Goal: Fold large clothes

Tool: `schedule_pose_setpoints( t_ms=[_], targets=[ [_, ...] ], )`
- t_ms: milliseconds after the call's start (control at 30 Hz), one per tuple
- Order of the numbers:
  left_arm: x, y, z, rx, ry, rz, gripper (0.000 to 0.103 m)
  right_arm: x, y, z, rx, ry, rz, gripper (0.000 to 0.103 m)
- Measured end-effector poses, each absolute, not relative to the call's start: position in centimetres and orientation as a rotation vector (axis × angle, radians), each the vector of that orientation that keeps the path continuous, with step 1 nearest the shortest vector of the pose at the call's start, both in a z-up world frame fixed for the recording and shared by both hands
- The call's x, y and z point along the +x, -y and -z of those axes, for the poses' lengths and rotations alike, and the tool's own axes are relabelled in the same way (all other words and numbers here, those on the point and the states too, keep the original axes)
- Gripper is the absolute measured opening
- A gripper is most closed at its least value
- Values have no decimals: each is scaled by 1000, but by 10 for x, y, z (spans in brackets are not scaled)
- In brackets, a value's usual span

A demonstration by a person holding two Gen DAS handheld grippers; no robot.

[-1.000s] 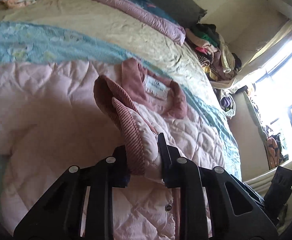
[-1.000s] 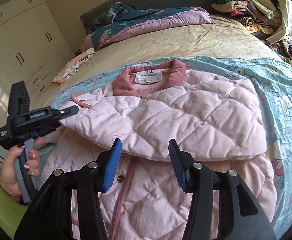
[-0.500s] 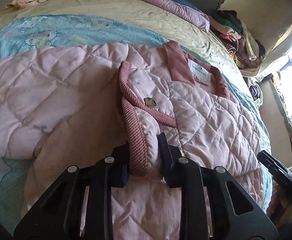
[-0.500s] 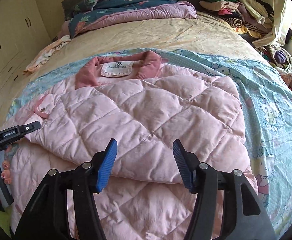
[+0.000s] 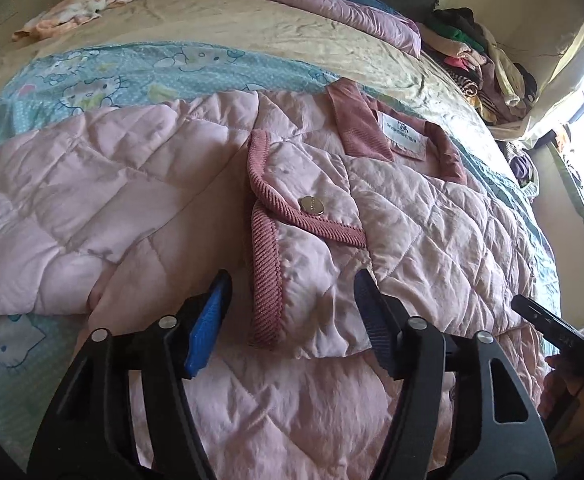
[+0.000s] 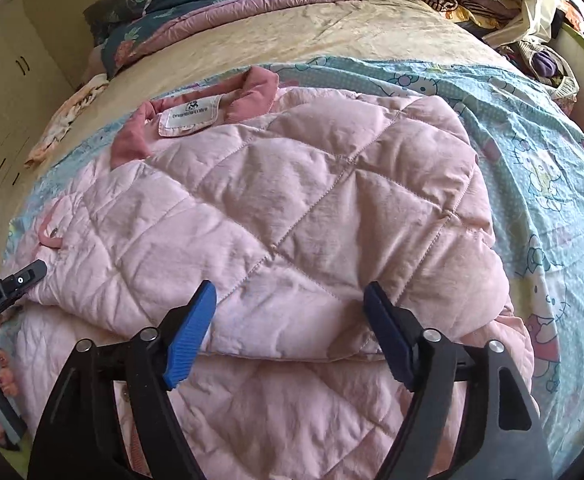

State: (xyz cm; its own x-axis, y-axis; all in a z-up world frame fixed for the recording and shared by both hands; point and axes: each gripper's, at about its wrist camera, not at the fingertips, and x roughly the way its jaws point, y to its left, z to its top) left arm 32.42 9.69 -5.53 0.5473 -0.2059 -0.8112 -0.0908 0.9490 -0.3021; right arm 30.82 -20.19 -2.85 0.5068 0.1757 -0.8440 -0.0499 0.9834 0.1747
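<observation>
The pink quilted jacket [image 6: 292,208] lies flat on the bed [image 6: 411,36], collar [image 6: 252,88] toward the headboard end, length running down toward the foot edge. A sleeve is folded across its chest. The left gripper [image 5: 288,308] is opening, straddling the cuff [image 5: 268,264] without pressing it. The right gripper [image 6: 292,328] is opening over the folded sleeve's edge.

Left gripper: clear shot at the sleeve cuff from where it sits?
Probably yes. The left gripper straddles the ribbed sleeve cuff, its jaws opening and pads off the fabric. The cuff lies on top of the pink quilted jacket; nothing covers it.
</observation>
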Motion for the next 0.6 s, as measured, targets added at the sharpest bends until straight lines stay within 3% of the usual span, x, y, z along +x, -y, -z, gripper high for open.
schedule_pose_setpoints(
  t_ms=[133,200,600],
  targets=[
    [314,-99,42,-311,-971,37,68,292,196,11,126,-984,-142,89],
    [309,-101,34,-302,-967,18,94,285,193,2,146,-966,-162,93],
    [274,-123,-4,-296,-892,-47,94,244,153,-48,117,-855,-228,98]
  ],
)
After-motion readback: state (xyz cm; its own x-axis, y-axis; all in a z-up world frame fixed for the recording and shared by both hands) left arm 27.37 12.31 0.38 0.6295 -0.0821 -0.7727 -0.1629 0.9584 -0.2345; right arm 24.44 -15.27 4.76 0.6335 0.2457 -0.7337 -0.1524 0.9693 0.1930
